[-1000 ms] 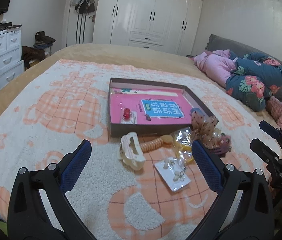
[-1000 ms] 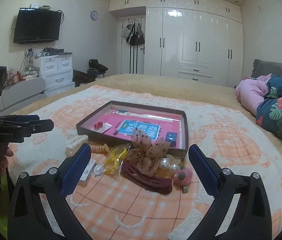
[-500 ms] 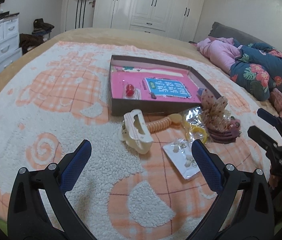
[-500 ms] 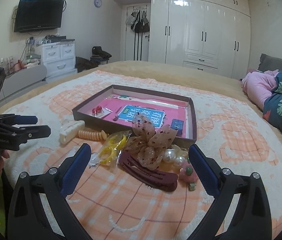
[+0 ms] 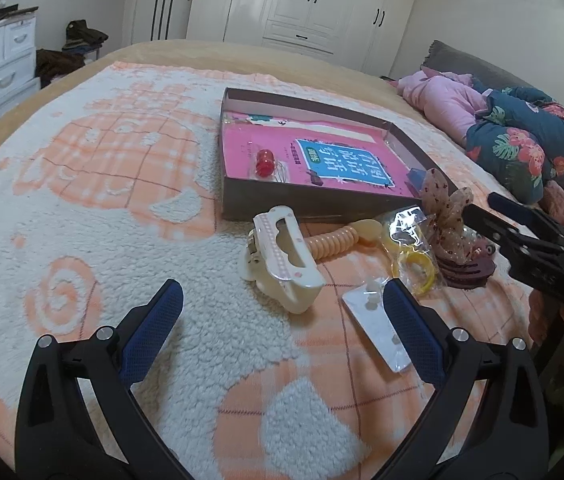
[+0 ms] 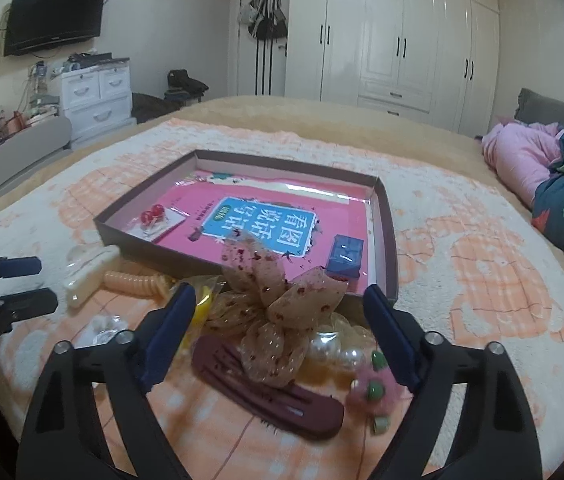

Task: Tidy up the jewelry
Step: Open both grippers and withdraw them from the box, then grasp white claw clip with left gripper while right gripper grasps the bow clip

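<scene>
- We held the left gripper (image 5: pixel 282 312) low over the blanket (image 5: pixel 82 208), its jaws wide apart and empty, pointing at the white clip (image 5: pixel 282 256).
- We held the right gripper (image 6: pixel 280 328) with its jaws closing; the bow (image 6: pixel 278 304) stood between them, and the pads were not yet pressing on it.
- The box (image 6: pixel 385 240) lay open on the blanket, and we place everything else by it.
- Inside the box lay a pink book (image 6: pixel 266 220), a card with red beads (image 6: pixel 154 212) at its left near corner and a small blue case (image 6: pixel 345 256) at its right near corner.
- The white clip lay just in front of the box's near wall, toward the left end, and the orange coil (image 5: pixel 333 240) ran from it along that wall.
- The yellow ring in its bag (image 5: pixel 413 264) lay in front of the box, right of the coil.
- The bow stood against the near wall at the right end, with the maroon clip (image 6: pixel 266 396) flat on the blanket in front of it.
- The pearls (image 6: pixel 337 348) and a pink pom-pom (image 6: pixel 369 392) lay in front of the box's right corner, beside the bow.
- A white earring card (image 5: pixel 373 328) lay farthest in front of the box, partly behind the left gripper's right finger.
</scene>
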Tool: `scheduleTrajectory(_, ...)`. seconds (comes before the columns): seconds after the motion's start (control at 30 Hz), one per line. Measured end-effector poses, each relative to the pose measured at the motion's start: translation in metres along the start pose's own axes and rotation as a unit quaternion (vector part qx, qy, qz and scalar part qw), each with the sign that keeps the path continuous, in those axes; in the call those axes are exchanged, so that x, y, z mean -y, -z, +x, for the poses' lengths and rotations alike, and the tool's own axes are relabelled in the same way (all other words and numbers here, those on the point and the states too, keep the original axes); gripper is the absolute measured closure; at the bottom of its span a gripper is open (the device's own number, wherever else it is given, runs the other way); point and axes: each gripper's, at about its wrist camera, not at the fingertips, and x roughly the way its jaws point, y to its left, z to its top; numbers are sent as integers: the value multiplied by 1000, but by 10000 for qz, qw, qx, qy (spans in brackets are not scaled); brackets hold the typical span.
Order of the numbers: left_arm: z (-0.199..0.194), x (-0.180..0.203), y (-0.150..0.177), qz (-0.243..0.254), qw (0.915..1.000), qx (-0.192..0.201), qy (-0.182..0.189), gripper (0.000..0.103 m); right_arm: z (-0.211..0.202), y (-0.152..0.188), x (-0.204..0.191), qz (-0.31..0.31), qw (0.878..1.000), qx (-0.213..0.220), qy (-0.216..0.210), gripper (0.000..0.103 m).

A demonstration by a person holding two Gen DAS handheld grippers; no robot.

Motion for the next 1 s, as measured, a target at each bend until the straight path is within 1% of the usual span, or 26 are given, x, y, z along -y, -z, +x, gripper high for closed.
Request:
scheduleTrajectory(0.17, 12, -2, -5, -32, 10000, -13, -53, 11, 15, -4, -1, -28, 9999, -110, -3, 41)
scheduleTrajectory(0.2, 14, -3, -5, -33, 10000, -3, -78, 11, 17, -5, -3, -51, 9999, -127, -17, 47)
scheduleTrajectory(0.23, 16, -4, -6, -40, 10000, -5, -91, 11, 18, -6, -4, -75, 9999, -149, -19, 54)
scheduleTrajectory(0.27, 18, -5, -7, -60, 9999, -13, -94, 11, 20, -6, -6, -108, 9998, -173, 0, 59)
scheduleTrajectory(0.33, 22, -8, -8, -114, 9999, -50, -28, 11, 22, -6, -9, -157, 9997, -181, -26, 76)
scheduleTrajectory(0.43, 27, -7, -11, -92, 9999, -81, -1, 17, 21, -5, -11, -186, 9997, -121, -83, 91)
scheduleTrajectory(0.5, 29, -5, -12, -60, 9999, -105, 50, 25, 17, -5, -11, -144, 9998, -47, -160, 96)
scheduleTrajectory(0.53, 31, -5, -12, -51, 9999, -129, 59, 27, 15, -5, -11, -119, 9997, -12, -203, 98)
scheduleTrajectory(0.6, 34, -4, -12, -31, 9998, -183, 52, 38, 12, -5, -11, -85, 9996, 31, -271, 100)
scheduleTrajectory(0.63, 35, -4, -12, -29, 9998, -207, 55, 40, 10, -4, -11, -67, 9995, 64, -313, 100)
scheduleTrajectory(0.7, 35, -6, -12, -47, 9997, -226, 64, 55, 6, -4, -13, -53, 9993, 117, -338, 101)
scheduleTrajectory(0.77, 35, -8, -11, -74, 9996, -236, 97, 63, 1, -3, -14, -13, 9991, 176, -377, 101)
scheduleTrajectory(0.83, 33, -10, -11, -78, 9996, -221, 126, 66, -4, -3, -15, 31, 9988, 236, -419, 101)
scheduleTrajectory(0.9, 30, -10, -11, -56, 9997, -177, 133, 72, -10, -3, -16, 34, 9986, 300, -433, 101)
scheduleTrajectory(1.0, 26, -12, -11, -105, 9997, -148, 174, 73, -19, -3, -19, -3, 9982, 395, -442, 101)
